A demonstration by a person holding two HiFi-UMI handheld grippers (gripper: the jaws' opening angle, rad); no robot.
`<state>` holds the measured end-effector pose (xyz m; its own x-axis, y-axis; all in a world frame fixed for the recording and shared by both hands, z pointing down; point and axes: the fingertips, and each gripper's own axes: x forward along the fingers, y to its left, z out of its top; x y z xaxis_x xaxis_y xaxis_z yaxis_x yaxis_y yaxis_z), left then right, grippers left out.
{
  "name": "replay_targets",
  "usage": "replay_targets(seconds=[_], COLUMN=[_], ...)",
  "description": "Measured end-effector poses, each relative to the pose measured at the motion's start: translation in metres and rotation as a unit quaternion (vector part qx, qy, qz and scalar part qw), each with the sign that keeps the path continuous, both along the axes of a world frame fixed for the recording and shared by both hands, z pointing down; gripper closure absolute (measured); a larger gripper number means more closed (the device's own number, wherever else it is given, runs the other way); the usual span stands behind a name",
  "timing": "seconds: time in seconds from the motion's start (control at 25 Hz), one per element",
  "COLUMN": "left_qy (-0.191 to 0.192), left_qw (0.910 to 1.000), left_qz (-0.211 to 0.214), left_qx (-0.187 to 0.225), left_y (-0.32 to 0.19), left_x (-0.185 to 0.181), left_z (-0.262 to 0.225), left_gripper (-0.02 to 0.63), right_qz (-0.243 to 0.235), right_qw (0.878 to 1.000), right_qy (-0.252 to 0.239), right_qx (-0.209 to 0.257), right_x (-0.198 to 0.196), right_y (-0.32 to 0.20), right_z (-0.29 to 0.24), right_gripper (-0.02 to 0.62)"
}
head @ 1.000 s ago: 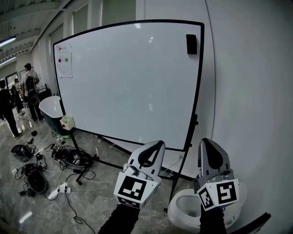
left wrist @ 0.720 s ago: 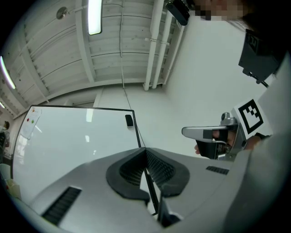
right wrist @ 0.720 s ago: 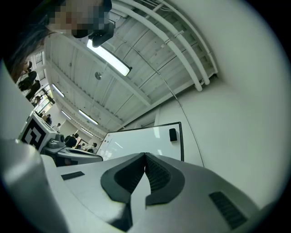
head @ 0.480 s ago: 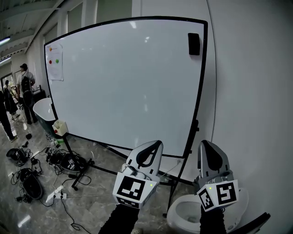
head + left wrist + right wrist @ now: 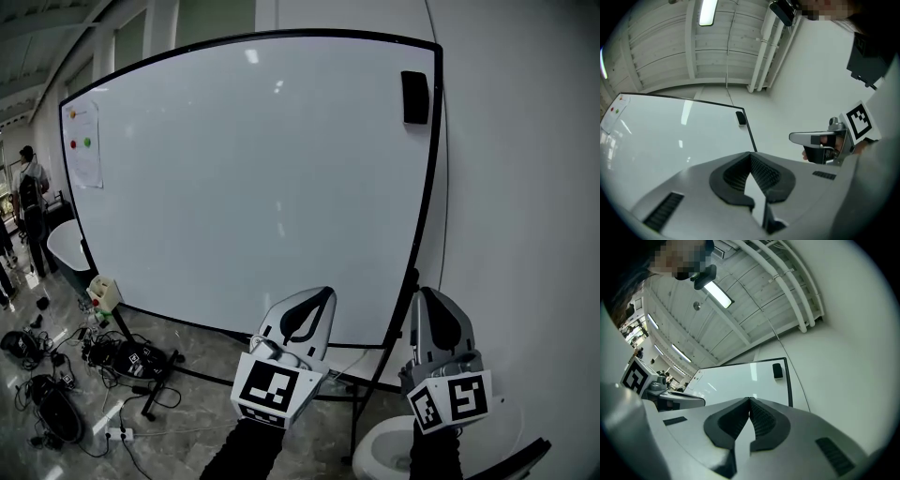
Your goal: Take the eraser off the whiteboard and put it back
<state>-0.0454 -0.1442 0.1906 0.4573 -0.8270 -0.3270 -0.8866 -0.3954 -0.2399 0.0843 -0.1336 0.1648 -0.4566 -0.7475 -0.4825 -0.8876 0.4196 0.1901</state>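
A pale wall [image 5: 525, 187] is filling the right side of the head view, and a large whiteboard [image 5: 253, 178] on a black-framed stand is standing just in front of it, its right edge close to the wall. A glossy floor [image 5: 206, 422] is stretching out below and to the left. A white rounded tub-like thing [image 5: 380, 452] is sitting at the foot of the stand, at the lower right.

The left tongs [image 5: 322, 294] and the right tongs [image 5: 427, 294] are pointing up toward the board's lower right part, side by side and well short of its surface. Each pair is closed, the ribbed pads [image 5: 764, 171] meeting at the tips with nothing between them.

A person [image 5: 30, 192] is standing far off at the left edge. A tangle of cables [image 5: 56, 375] is lying on the floor by the stand's left foot. A paper sheet [image 5: 82, 145] with coloured dots is hanging at the board's upper left corner.

The black eraser [image 5: 415, 97] is sticking to the board's upper right corner, just inside the frame, well above both tongs.
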Motion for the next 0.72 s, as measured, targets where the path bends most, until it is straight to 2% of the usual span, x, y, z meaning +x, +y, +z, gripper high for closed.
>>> replay_targets(seconds=[0.16, 0.36, 0.56, 0.72], left_qy=[-0.016, -0.002, -0.003, 0.004], left_qw=[0.9998, 0.9997, 0.9995, 0.9997], left_qz=[0.014, 0.024, 0.033, 0.024], left_qx=[0.006, 0.003, -0.002, 0.002], left_y=[-0.022, -0.042, -0.060, -0.079], left_x=[-0.014, -0.027, -0.022, -0.019], left_z=[-0.004, 0.000, 0.003, 0.000], left_gripper=[0.600, 0.600, 0.600, 0.600], right_qz=[0.016, 0.029, 0.030, 0.019], right_qw=[1.000, 0.999, 0.999, 1.000], right_qy=[-0.007, -0.007, -0.007, 0.000], right_qx=[0.009, 0.011, 0.010, 0.013], right_x=[-0.013, -0.023, -0.023, -0.022], right_y=[-0.020, -0.036, -0.055, -0.076], right_z=[-0.005, -0.004, -0.006, -0.008], right_gripper=[0.588, 0.588, 0.586, 0.588])
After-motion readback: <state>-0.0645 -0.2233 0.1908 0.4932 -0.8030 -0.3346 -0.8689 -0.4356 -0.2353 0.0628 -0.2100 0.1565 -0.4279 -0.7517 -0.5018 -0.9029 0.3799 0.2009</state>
